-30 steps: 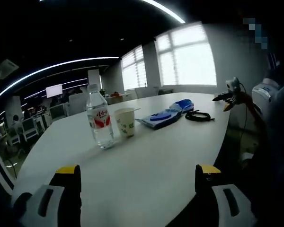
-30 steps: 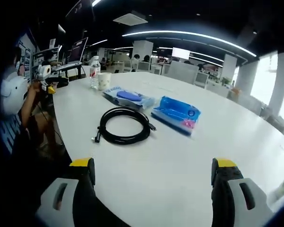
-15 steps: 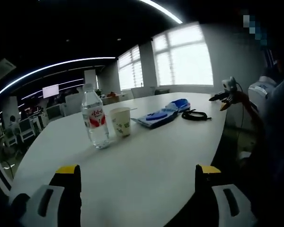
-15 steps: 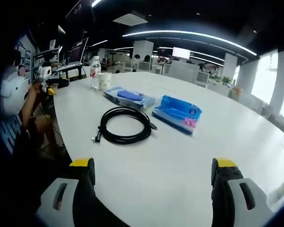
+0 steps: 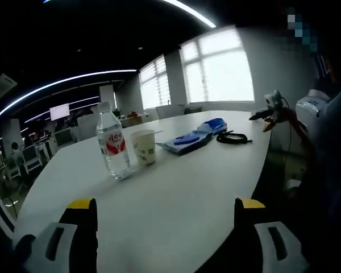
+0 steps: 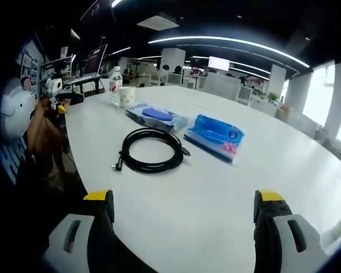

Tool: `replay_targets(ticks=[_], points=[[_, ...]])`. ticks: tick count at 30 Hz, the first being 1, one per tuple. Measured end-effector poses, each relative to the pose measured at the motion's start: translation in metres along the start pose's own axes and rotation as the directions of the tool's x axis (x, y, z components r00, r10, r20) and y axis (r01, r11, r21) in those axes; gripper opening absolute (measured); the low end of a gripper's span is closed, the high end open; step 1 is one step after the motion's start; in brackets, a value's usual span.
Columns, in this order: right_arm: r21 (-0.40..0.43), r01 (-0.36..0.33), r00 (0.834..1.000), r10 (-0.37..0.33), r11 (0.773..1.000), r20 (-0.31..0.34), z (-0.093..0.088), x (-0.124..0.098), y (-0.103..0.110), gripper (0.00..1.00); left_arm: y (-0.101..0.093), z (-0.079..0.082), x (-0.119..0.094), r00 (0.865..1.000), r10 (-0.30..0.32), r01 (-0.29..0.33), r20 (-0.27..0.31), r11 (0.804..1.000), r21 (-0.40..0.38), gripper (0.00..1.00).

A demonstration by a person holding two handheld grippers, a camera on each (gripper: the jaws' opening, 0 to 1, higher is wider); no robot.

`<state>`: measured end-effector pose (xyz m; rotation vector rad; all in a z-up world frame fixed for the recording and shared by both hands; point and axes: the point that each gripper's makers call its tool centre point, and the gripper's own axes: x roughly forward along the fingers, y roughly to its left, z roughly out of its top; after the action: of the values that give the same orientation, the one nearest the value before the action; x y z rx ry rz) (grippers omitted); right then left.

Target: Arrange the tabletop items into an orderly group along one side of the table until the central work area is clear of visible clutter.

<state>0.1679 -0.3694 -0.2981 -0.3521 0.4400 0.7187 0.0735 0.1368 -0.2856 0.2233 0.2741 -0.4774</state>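
White table [image 6: 227, 193], near edge bare, cable [image 6: 149, 149] inboard

White desk [image 5: 176, 187]: water bottle [image 5: 112, 143] at ten o'clock, paper cup [image 5: 144, 147] just beside it, blue packets [image 5: 193, 136] and coiled cable [image 5: 233, 137] toward one o'clock.

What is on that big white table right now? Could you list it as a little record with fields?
surface: white table
near one end: water bottle beside a paper cup
middle: two blue packets, side by side
cable: black coiled cable, in front of the packets
left gripper: open, empty, above the table edge
right gripper: open, empty, facing the cable
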Motion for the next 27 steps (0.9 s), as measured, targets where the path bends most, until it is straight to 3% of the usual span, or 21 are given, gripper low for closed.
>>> replay_targets(ticks=[27], points=[[0.009, 0.016, 1.000, -0.016, 1.000, -0.010, -0.0054, -0.0011, -0.0042, 1.00, 0.0087, -0.0030, 0.0013, 0.999, 0.028, -0.028, -0.017, 1.000, -0.007, 1.00]])
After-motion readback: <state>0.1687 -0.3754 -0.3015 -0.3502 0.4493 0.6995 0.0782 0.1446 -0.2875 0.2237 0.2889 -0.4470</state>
